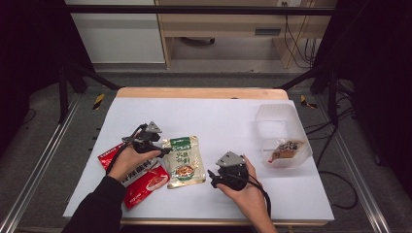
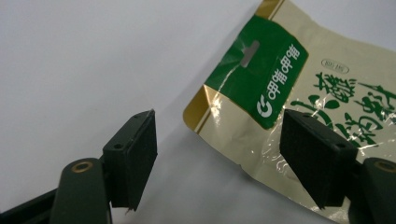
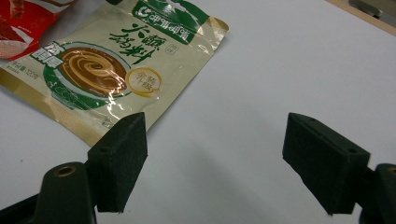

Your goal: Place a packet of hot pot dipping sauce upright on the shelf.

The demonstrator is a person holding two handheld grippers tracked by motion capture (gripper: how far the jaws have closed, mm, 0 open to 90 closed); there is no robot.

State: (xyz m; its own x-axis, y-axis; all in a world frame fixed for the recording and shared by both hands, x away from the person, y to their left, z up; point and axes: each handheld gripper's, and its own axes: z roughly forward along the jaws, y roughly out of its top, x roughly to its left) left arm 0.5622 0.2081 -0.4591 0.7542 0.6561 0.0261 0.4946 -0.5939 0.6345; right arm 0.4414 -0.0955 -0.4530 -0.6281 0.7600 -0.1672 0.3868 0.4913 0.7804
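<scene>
A person sits at a table covered with a white sheet [image 1: 218, 116] and holds a black two-jaw gripper in each hand. The left gripper [image 1: 163, 149] hovers at the top left corner of a beige and green sauce pouch [image 1: 183, 161], which lies flat on the sheet near the middle front of the table. In the left gripper view, the jaws stand apart on either side of that corner: one pad sits over bare white sheet to the left, the other above the pouch's printed face near its green header strip with the hang slot. The pads do not press on the pouch, and nothing is held. Just to the left of the pouch, partly under the left hand [image 1: 127, 162], lies a red packet [image 1: 145, 184], its edge touching or slightly overlapping the pouch's lower left side. The right gripper [image 1: 212, 175] rests low over the sheet just right of the pouch, held by the right hand [image 1: 243, 187]. In the right gripper view its jaws stand wide apart with bare white sheet between them, empty, and the pouch lies just beyond the left pad. Toward the right edge of the table sits a clear plastic tub [image 1: 272, 116] with a small brown and white packet [image 1: 285, 149] inside it.
</scene>
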